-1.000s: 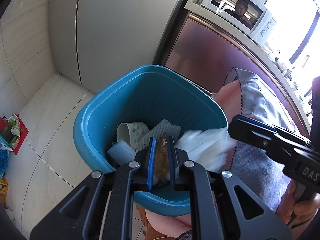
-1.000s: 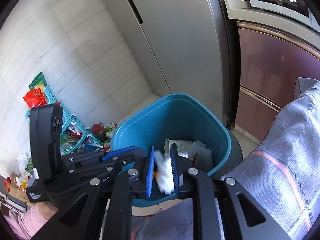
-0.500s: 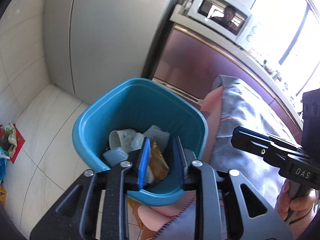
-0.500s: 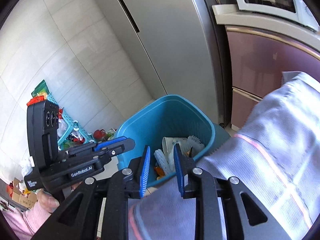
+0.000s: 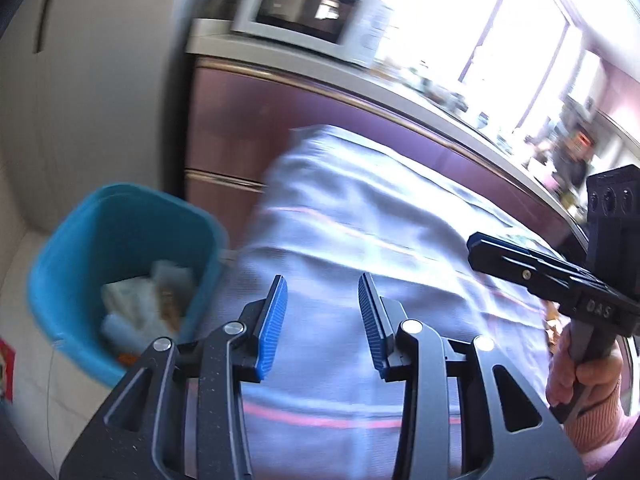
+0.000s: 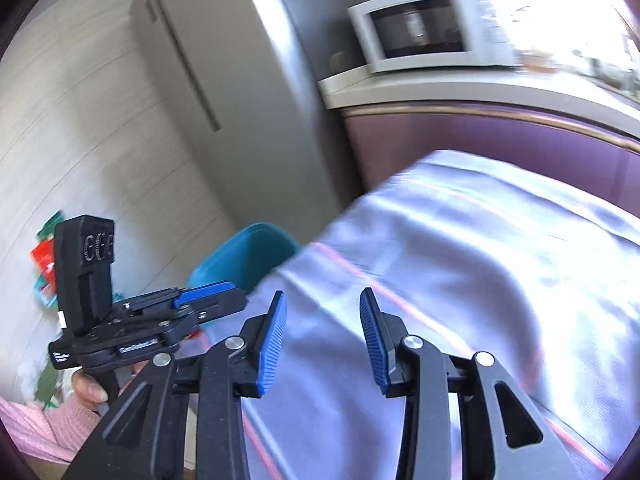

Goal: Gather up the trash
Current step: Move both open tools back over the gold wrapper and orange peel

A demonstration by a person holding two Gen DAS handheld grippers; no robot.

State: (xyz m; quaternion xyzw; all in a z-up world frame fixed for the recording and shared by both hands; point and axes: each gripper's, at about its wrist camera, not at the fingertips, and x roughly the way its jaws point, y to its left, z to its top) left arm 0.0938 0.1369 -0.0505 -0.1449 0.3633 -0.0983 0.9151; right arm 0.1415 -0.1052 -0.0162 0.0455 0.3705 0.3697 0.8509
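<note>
a: left gripper (image 5: 322, 322) — jaws stood apart and had just been opening; nothing lay between the blue pads (image 5: 273, 330), only the pale grey cloth (image 5: 360, 216) with pink stripes behind them.

b: right gripper (image 6: 322, 336)?

a: same entry. jaws apart, had just been opening, nothing held. it pointed over the cloth too.

b: location of the trash?

a: in the blue bin (image 5: 72, 248), at the left of the left wrist view, beside the cloth's edge. pale scraps and a brown piece (image 5: 170, 308) lay at the bottom; blur prevented finer identification. from the right wrist view only the bin's rim showed past the cloth.

b: background?

a: white microwave (image 5: 304, 20) on a counter (image 6: 460, 92) above maroon cabinet fronts (image 5: 248, 120); grey fridge (image 6: 240, 92) to the left. each view caught the other gripper, with a hand (image 5: 580, 376) in a pink sleeve (image 6: 48, 428) gripping its handle.
</note>
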